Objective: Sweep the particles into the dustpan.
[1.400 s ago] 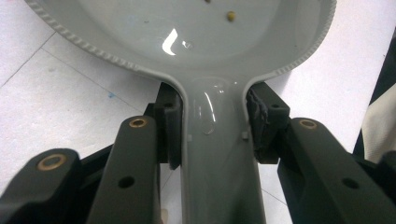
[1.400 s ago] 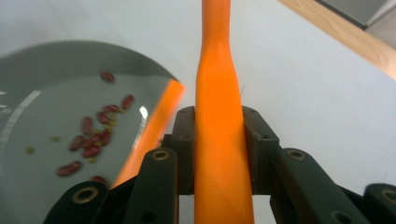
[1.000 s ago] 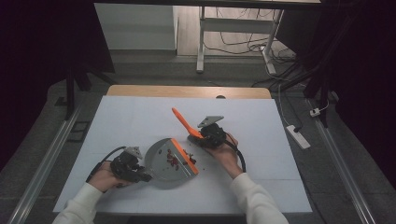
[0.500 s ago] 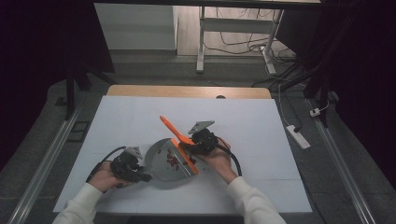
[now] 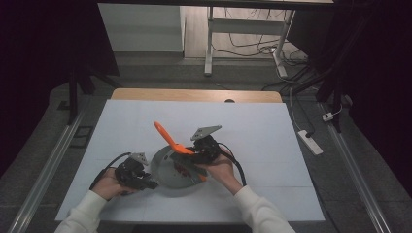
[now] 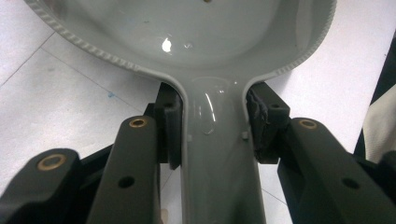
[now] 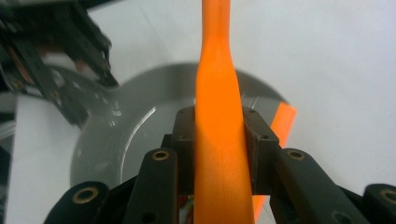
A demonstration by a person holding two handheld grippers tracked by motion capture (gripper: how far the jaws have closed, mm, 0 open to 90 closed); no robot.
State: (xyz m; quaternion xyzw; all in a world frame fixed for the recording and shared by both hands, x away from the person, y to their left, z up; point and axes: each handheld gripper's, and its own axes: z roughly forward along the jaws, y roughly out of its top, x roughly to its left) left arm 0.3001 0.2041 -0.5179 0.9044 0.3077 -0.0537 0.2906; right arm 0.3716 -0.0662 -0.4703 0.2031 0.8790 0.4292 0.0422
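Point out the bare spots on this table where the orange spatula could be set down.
Free: the white table behind and right of the grey pan, toward the wooden far edge, and its far-left corner. Crowded: the near centre, where the left tongs grip the pan's handle and the right tongs hold the orange spatula over it.

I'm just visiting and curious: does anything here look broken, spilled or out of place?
One small thing: in the left gripper view, the right-hand pad gripping the grey pan's handle looks ragged and chipped along its edge, while the other pad is smooth. Nothing looks spilled.
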